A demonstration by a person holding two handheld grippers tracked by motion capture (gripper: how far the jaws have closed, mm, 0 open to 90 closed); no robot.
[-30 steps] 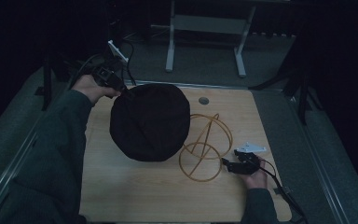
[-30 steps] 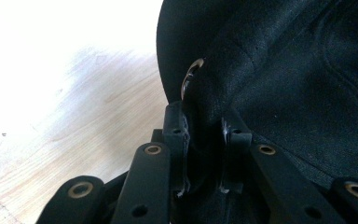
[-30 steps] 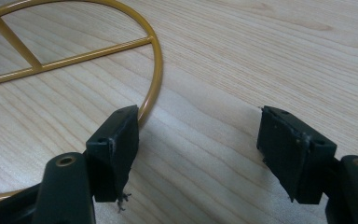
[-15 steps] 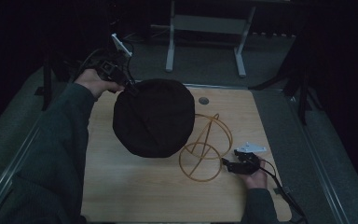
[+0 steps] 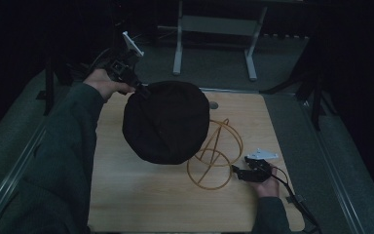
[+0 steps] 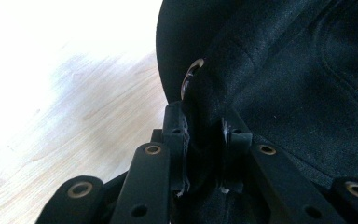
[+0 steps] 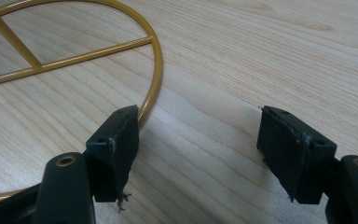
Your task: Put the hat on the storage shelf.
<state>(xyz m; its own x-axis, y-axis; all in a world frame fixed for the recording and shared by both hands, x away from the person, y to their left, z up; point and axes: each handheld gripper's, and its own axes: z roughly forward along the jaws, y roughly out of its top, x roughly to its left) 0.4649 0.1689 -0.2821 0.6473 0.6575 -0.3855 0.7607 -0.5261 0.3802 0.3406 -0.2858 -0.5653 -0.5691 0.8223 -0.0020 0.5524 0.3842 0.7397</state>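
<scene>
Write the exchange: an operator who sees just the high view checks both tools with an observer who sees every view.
Operator: Does the left tool really pinch the hat?
Observer: Yes. In the left gripper view both jaws press on a fold at the hat's edge.
Operator: Is the right tool gripping the stand?
Observer: No. In the right gripper view its jaws are wide open, with bare table between them. The stand's ring passes by one jaw.
</scene>
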